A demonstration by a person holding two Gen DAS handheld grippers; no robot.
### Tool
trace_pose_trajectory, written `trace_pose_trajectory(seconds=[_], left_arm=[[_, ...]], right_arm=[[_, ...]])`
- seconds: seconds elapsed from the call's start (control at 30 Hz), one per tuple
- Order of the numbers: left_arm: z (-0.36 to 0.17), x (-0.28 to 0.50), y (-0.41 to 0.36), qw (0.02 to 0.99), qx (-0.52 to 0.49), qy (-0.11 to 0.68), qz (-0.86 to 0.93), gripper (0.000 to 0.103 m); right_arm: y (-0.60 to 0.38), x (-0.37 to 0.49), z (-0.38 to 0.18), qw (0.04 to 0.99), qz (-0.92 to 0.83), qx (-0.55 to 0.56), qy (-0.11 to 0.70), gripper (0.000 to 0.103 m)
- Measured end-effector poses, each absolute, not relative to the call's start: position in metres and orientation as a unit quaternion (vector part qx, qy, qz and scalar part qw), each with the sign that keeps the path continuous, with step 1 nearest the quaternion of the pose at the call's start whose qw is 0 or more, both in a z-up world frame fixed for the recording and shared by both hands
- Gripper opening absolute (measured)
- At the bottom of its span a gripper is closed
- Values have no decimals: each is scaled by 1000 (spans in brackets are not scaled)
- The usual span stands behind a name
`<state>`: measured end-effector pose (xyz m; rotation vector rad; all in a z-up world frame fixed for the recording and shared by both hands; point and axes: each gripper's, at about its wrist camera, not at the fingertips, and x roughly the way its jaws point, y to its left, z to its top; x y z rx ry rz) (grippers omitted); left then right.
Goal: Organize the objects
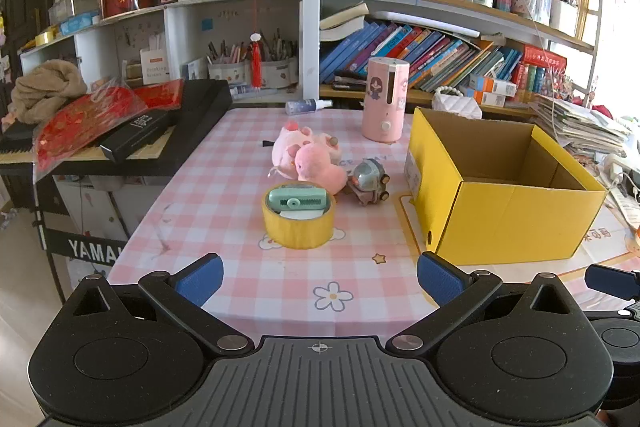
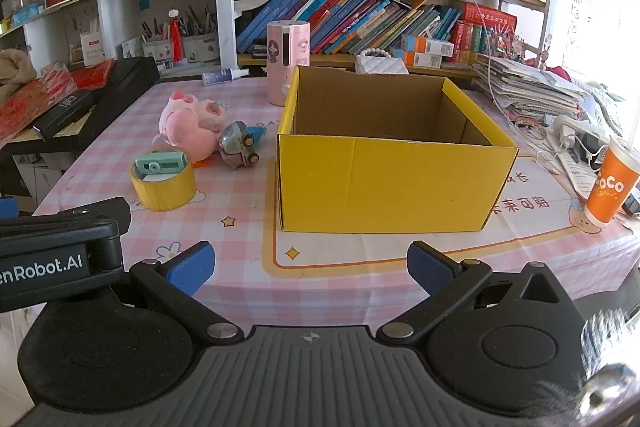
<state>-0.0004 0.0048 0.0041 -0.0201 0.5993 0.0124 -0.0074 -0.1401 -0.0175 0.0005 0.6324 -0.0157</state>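
A yellow tape roll lies flat on the pink checked table, with a mint-green small device resting on top of it. Behind it lie a pink plush toy and a grey toy car. An open yellow cardboard box stands to the right and looks empty. My left gripper is open and empty at the table's near edge, in front of the tape roll. My right gripper is open and empty in front of the box.
A pink cylindrical humidifier and a spray bottle stand at the back. An orange cup is at the right. A black keyboard with red packets is at the left. Bookshelves lie behind, and paper stacks lie at the right.
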Motion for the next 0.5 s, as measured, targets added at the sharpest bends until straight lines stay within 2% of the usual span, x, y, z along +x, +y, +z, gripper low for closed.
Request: trace_pose_trajectory(seconds=[0.5], left_arm=[[2, 8, 11, 954, -6, 298, 7, 103]], right_arm=[[-139, -2, -21, 949, -8, -2, 315, 103]])
